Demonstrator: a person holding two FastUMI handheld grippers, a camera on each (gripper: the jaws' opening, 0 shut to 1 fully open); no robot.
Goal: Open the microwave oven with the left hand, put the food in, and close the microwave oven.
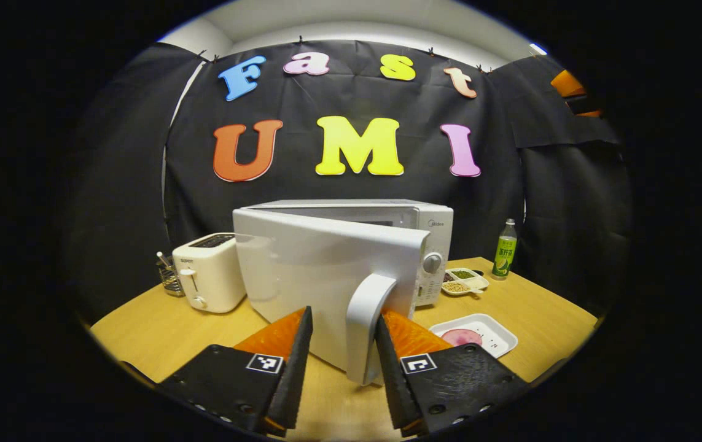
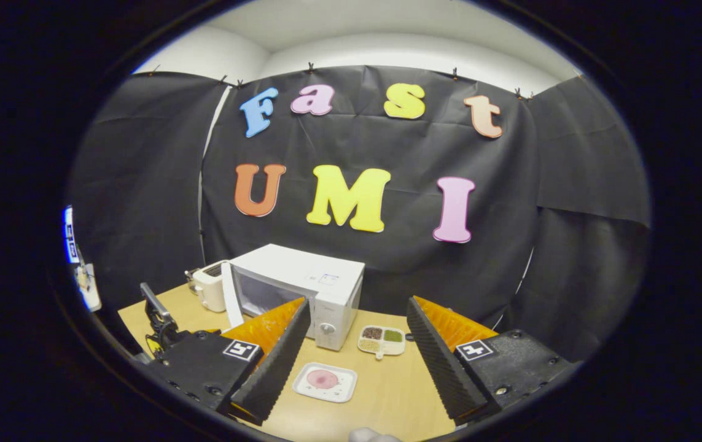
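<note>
1. Left gripper view: the left gripper (image 1: 343,344) has its two fingers on either side of the pale vertical door handle (image 1: 366,328) of the white microwave oven (image 1: 387,245). I cannot tell whether both fingers press on the handle; a gap shows on the left one's side. The white microwave door (image 1: 314,276) is swung partly out toward the camera. The oven stands on a light wooden table (image 1: 160,331). A cream toaster (image 1: 209,279) sits just left of the oven. A white rectangular tray with a pink round slice of food (image 1: 473,336) lies on the table to the right of the door. A divided white dish of grains (image 1: 464,281) sits beside the oven, and a green bottle (image 1: 504,250) stands farther back.

2. Right gripper view: the right gripper (image 2: 354,331) hangs above the table with fingers spread wide, holding nothing. Between them, lower down, lies the tray of pink food, well in front of the oven with its door ajar.
</note>
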